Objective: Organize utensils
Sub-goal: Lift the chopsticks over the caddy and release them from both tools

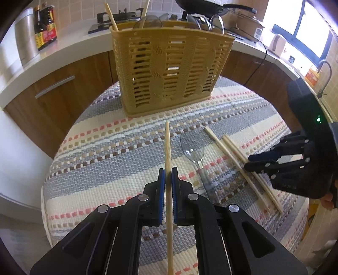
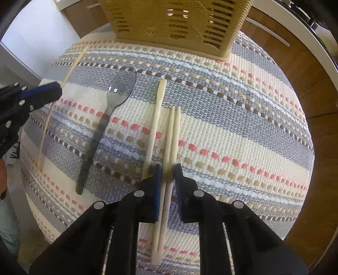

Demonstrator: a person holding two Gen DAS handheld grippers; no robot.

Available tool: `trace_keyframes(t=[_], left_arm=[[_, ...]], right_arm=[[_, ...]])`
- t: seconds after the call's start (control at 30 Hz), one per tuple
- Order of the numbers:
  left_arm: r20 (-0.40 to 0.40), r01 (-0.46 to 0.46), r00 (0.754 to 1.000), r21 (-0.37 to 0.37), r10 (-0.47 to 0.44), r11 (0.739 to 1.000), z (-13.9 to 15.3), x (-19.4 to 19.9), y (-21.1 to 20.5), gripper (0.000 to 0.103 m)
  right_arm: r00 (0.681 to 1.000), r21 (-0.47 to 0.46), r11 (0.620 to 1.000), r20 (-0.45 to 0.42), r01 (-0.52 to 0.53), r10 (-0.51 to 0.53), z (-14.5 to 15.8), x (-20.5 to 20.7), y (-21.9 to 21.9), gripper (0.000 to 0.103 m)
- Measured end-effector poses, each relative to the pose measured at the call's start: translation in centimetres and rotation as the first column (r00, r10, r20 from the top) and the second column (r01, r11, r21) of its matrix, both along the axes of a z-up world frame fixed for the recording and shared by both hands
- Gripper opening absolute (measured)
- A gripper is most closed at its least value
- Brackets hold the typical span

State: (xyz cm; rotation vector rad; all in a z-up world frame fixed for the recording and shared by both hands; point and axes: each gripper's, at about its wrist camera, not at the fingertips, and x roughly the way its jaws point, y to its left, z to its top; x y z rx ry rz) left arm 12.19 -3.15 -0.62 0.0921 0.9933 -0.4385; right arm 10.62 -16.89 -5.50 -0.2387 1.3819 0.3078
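My left gripper (image 1: 168, 172) is shut on a wooden chopstick (image 1: 168, 146) and holds it above the striped mat, pointing at the tan utensil basket (image 1: 171, 69). It shows at the left of the right wrist view (image 2: 60, 90) with the chopstick (image 2: 71, 65). My right gripper (image 2: 168, 169) is low on the mat, its jaws closing around two chopsticks (image 2: 172, 131); a narrow gap remains on one side. A third chopstick (image 2: 155, 118) lies just left of them. A clear plastic spoon (image 2: 109, 110) lies between the grippers, and it also shows in the left wrist view (image 1: 193, 148).
The basket (image 2: 175, 25) stands at the mat's far edge and holds chopsticks (image 1: 112, 18) and clear utensils (image 1: 215, 22). The round table with the striped mat (image 1: 105, 148) stands near wooden cabinets (image 1: 52, 88) and a white counter with bottles (image 1: 45, 25), a stove and a pan (image 1: 202, 6).
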Motion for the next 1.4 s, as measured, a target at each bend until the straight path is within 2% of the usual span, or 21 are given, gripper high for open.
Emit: trace_keyframes(t=[0.07, 0.2, 0.33, 0.4, 0.57, 0.67, 0.77, 0.83, 0.9, 0.93, 1.0, 1.13, 1.27, 1.4], left_arm=[[0.028, -0.002, 1.0, -0.019, 0.003, 1.0, 0.8, -0.3, 0.2, 0.004], [0.094, -0.004, 0.995, -0.053, 0.009, 0.999, 3.0, -1.0, 0.7, 0.004], [0.184, -0.006, 0.983, -0.11, 0.026, 0.994, 6.1, -1.8, 1.6, 0.004], [0.245, -0.005, 0.969, -0.148, 0.041, 0.989, 8.3, -2.3, 2.0, 0.004], [0.377, 0.006, 0.923, -0.23, 0.084, 0.973, 13.5, -2.6, 2.8, 0.004], [0.452, 0.02, 0.885, -0.271, 0.109, 0.962, 16.0, -2.3, 2.9, 0.004], [0.534, 0.011, 0.832, -0.291, 0.153, 0.957, 18.3, -1.6, 2.8, 0.004], [0.583, 0.0, 0.791, -0.304, 0.186, 0.953, 19.5, -0.8, 2.5, 0.004], [0.621, -0.013, 0.754, -0.311, 0.214, 0.95, 20.3, -0.1, 2.2, 0.004], [0.644, -0.016, 0.731, -0.316, 0.227, 0.949, 20.6, 0.3, 2.0, 0.004], [0.669, -0.007, 0.702, -0.336, 0.244, 0.942, 20.9, 0.9, 2.0, 0.004], [0.682, 0.027, 0.67, -0.417, 0.293, 0.908, 20.5, 3.0, 2.3, 0.004], [0.667, 0.015, 0.664, -0.465, 0.338, 0.885, 19.1, 5.2, 2.7, 0.004], [0.654, -0.01, 0.675, -0.456, 0.342, 0.89, 17.0, 7.1, 2.4, 0.004]], right_arm=[[1.0, 0.041, 0.999, 0.0, 0.005, -0.005, 0.3, -0.2, -0.2, 0.01], [0.998, 0.125, 0.992, 0.063, -0.014, 0.006, 2.8, -1.0, -0.6, 0.01], [0.985, 0.228, 0.972, 0.171, -0.054, 0.014, 7.2, -1.8, -2.2, 0.01], [0.967, 0.285, 0.956, 0.256, -0.07, -0.006, 9.9, -2.3, -3.1, 0.01], [0.886, 0.475, 0.871, 0.448, -0.122, -0.121, 16.5, -1.7, -5.8, 0.01], [0.832, 0.53, 0.833, 0.526, -0.157, -0.178, 19.9, -1.5, -6.1, 0.01], [0.761, 0.54, 0.823, 0.605, -0.176, -0.234, 23.1, -0.8, -5.8, 0.01], [0.729, 0.551, 0.815, 0.631, -0.18, -0.266, 24.5, 0.4, -5.8, 0.01], [0.674, 0.533, 0.829, 0.676, -0.167, -0.299, 25.7, 1.3, -6.0, 0.01], [0.647, 0.52, 0.839, 0.697, -0.158, -0.31, 26.0, 1.9, -6.2, 0.01], [0.593, 0.492, 0.86, 0.736, -0.138, -0.326, 26.6, 3.0, -6.4, 0.01], [0.527, 0.465, 0.88, 0.774, -0.098, -0.351, 25.7, 6.0, -6.8, 0.01], [0.478, 0.427, 0.902, 0.806, -0.059, -0.35, 23.6, 8.3, -6.8, 0.01], [0.475, 0.43, 0.901, 0.807, -0.063, -0.352, 21.8, 9.9, -6.8, 0.01]])
